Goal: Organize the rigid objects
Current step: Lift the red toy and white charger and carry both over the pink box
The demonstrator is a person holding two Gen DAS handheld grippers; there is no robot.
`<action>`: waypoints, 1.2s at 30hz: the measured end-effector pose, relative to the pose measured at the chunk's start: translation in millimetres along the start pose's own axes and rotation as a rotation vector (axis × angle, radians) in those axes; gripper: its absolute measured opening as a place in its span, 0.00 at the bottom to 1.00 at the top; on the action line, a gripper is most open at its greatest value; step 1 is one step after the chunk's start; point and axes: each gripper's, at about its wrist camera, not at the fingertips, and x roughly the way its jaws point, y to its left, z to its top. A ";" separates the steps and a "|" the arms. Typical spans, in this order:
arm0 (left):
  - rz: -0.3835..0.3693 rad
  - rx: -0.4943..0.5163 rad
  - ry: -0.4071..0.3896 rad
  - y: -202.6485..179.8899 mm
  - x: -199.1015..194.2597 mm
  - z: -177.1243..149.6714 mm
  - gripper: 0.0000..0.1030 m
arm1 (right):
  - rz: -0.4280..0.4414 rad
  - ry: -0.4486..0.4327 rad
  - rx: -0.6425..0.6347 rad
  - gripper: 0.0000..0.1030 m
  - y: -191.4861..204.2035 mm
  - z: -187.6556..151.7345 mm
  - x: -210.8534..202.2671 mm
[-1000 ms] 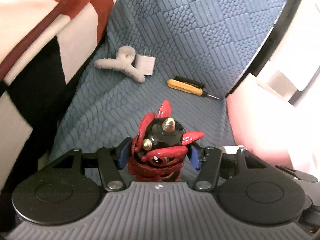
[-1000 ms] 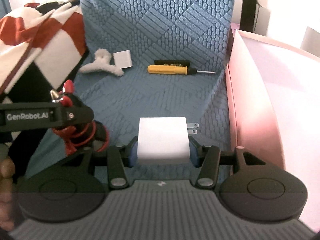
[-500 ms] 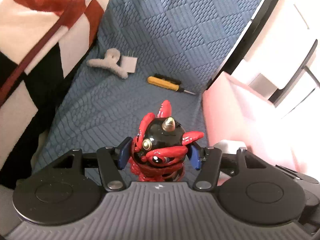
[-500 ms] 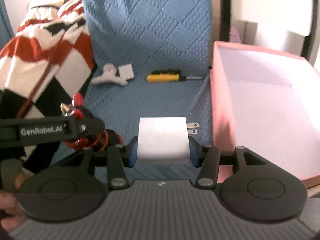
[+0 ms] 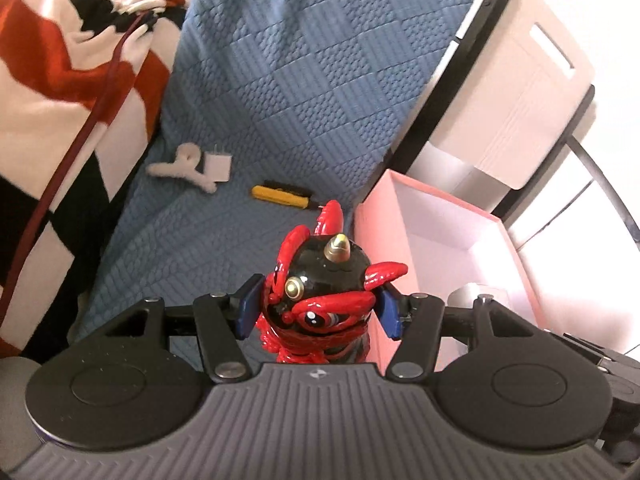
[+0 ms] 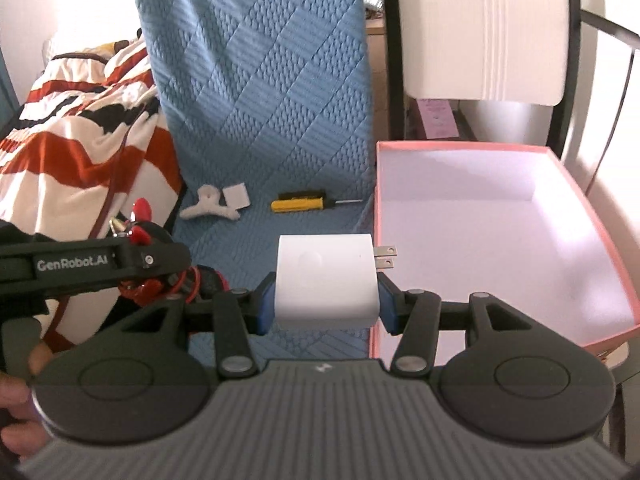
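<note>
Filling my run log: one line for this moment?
left gripper: holds red figurine | right gripper: holds white charger | pink box: empty

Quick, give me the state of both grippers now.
Left gripper: shut on the red and black toy figure.
Right gripper: shut on the white plug adapter.

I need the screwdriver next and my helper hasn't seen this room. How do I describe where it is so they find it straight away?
Look at the blue quilted mat, on its flat part next to the pink box. The screwdriver lies there, its metal tip toward the box. It is the only yellow thing there: the hair clip and small charger on the left are white.
</note>
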 end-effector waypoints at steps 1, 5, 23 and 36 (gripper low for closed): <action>-0.002 0.003 0.000 -4.5 -1.9 2.2 0.62 | -0.001 -0.003 0.001 0.51 -2.8 1.8 -3.3; 0.000 0.013 -0.011 -18.5 -5.6 9.2 0.62 | -0.007 -0.011 0.006 0.51 -15.0 7.6 -11.9; -0.089 0.081 0.004 -131.3 10.9 8.6 0.62 | -0.091 -0.068 0.050 0.51 -103.0 17.0 -55.5; -0.109 0.111 0.099 -183.2 77.0 -14.5 0.62 | -0.170 0.022 0.097 0.51 -168.2 8.5 -38.9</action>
